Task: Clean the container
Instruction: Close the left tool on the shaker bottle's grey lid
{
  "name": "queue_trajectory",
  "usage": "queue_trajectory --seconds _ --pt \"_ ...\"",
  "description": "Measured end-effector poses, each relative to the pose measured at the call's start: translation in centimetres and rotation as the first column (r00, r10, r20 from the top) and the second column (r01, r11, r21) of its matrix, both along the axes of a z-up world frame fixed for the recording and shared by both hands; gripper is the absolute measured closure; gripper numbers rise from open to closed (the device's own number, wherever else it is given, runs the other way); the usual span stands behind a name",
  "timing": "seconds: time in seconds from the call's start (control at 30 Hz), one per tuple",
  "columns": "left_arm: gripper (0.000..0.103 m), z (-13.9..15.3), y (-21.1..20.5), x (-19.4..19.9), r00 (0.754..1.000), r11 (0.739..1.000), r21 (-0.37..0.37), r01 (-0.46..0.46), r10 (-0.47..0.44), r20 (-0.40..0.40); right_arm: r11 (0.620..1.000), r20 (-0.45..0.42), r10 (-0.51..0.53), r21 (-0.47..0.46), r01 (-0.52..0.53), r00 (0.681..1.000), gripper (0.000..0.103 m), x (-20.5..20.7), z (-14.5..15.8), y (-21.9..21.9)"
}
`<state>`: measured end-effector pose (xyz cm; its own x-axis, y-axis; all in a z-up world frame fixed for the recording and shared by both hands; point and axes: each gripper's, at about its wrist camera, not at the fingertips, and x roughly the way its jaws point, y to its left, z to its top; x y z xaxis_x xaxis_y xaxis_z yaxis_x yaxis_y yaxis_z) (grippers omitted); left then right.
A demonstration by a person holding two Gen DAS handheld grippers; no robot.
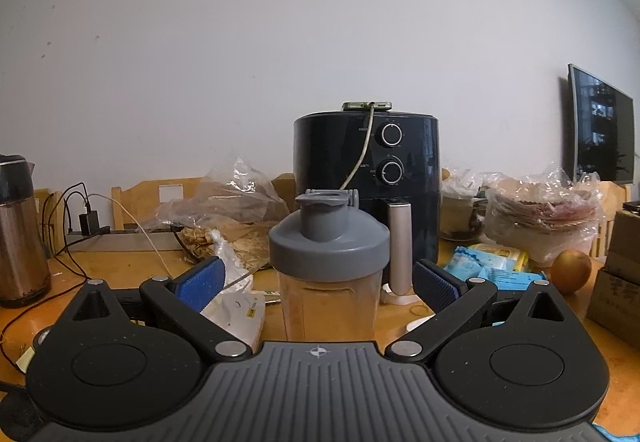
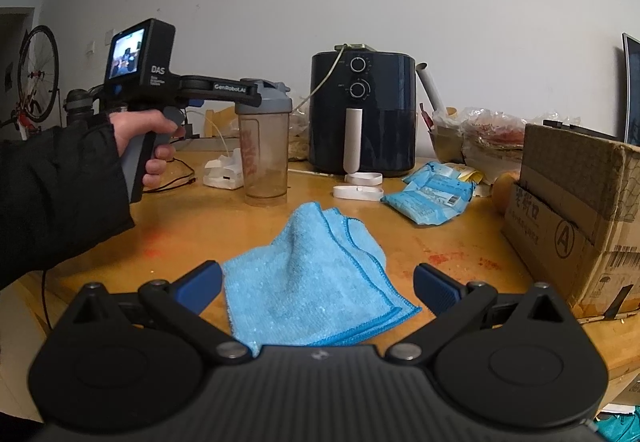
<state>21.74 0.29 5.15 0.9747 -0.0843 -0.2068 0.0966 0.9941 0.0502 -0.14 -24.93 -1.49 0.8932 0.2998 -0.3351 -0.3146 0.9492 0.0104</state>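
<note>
The left gripper (image 1: 316,282) is standing wide open and empty, its blue pads flanking the upright shaker bottle (image 1: 329,270) dead ahead. The right gripper (image 2: 318,282) is gaping empty over the blue cloth (image 2: 312,286).

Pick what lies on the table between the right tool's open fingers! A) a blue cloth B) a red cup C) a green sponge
A, a folded blue cloth lies flat on the wooden table in front of the right tool.
</note>
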Motion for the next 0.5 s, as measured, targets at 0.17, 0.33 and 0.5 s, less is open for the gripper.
queue_trajectory --seconds 0.17,0.33,0.5 --pt "0.0 0.0 0.0 0.7 1.0 1.0 0.0 0.001 -0.001 -0.003 1.0 -0.003 -0.001 -0.005 0.001 1.0 0.0 -0.1 0.0 0.1" --pt "0.0 0.1 0.0 1.3 1.0 1.0 -0.007 -0.003 0.003 -0.006 1.0 -0.007 -0.006 -0.011 0.005 1.0 0.0 -0.1 -0.1 -0.1" --pt "0.0 0.2 -0.1 1.9 1.0 1.0 -0.005 -0.006 0.006 -0.007 1.0 -0.016 -0.011 -0.009 0.011 1.0 0.0 0.0 -0.2 -0.3"
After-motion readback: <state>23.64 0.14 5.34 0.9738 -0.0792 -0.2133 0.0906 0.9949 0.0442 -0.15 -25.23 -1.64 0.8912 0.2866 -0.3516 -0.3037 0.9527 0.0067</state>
